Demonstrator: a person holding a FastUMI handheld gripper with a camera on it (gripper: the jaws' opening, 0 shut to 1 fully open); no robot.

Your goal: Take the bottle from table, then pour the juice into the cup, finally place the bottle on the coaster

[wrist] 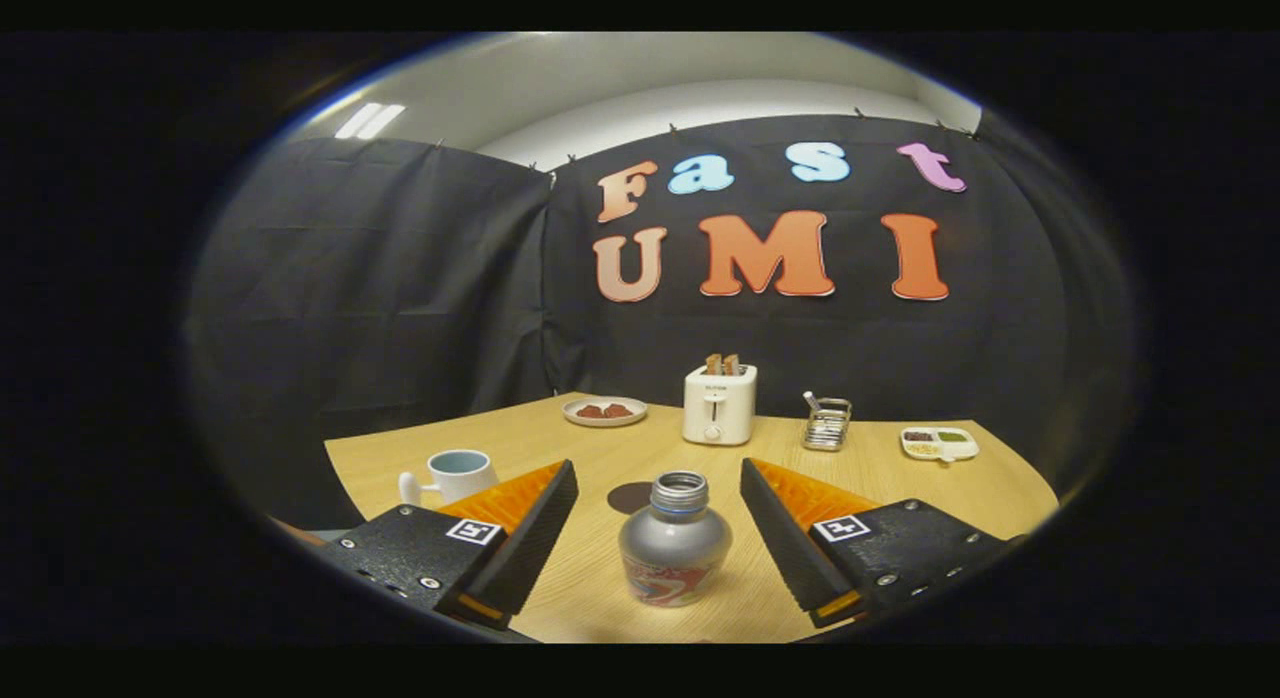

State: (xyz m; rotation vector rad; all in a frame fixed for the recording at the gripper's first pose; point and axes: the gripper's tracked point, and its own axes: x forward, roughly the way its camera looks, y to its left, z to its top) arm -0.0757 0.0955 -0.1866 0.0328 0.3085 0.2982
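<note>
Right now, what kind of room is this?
Probably a staged breakfast booth: black cloth walls, a wooden table with a toaster, a cup and a bottle standing between the open gripper fingers.

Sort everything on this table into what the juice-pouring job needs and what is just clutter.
Needed: silver metal bottle, uncapped, upright between the open gripper fingers; white mug with blue inside; dark round coaster behind the bottle.

Clutter: white toaster, plate of food, wire rack, divided snack tray.

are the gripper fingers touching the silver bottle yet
Apart. In the gripper view the open gripper has bare wooden table showing between each finger and the small silver metal bottle standing between them.
</note>
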